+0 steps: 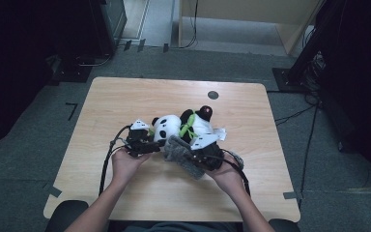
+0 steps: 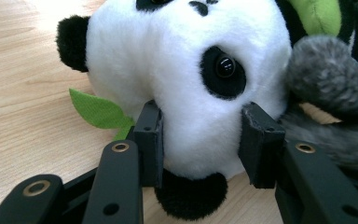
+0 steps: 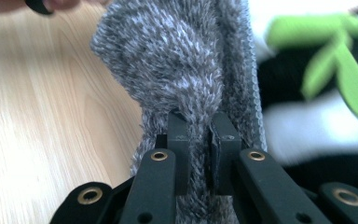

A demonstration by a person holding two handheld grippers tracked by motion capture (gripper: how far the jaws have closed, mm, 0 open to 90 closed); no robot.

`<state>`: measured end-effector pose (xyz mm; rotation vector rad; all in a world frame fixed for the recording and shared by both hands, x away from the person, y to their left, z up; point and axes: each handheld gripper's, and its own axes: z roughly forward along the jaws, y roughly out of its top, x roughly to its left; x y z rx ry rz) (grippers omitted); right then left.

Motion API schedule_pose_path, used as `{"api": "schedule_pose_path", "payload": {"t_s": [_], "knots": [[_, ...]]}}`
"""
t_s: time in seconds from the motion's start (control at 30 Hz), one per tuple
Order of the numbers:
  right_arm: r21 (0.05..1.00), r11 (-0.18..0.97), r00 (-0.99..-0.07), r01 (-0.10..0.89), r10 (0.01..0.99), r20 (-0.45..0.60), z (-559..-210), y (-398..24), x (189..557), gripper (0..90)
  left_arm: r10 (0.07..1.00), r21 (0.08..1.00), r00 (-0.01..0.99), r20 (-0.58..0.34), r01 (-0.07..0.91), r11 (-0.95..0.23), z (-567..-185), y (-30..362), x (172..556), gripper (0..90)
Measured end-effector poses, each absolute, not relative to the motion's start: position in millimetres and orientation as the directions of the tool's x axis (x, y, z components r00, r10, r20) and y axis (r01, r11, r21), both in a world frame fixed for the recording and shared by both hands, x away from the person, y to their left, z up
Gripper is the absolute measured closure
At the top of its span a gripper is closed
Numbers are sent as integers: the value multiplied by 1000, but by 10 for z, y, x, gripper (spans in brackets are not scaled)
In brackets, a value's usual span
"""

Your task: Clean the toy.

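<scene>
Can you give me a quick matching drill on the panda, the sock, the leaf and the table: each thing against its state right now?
Things:
1. panda
2. sock
3. leaf
4. table

States:
A. pinched in the right gripper
B. light wood, under everything
C. head clamped by the left gripper
D. green, lying beside the panda's head

Pairs: 1-C, 2-A, 3-D, 4-B
</scene>
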<state>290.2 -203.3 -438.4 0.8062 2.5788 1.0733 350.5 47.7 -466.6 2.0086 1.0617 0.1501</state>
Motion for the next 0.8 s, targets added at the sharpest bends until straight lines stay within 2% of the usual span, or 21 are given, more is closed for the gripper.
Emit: {"api": "schedule_pose_path", "payload": {"t_s": [0.47,0.8], "knots": [[695,606,-850,387,526,14,-4489,-1556,3158,826,731,717,627,-268,636,-283,-4657,477,3502,575],[698,579,-830,421,556,41,-4560,-1684,3199,825,729,722,636,-253,626,-295,-4666,479,3501,579]]}}
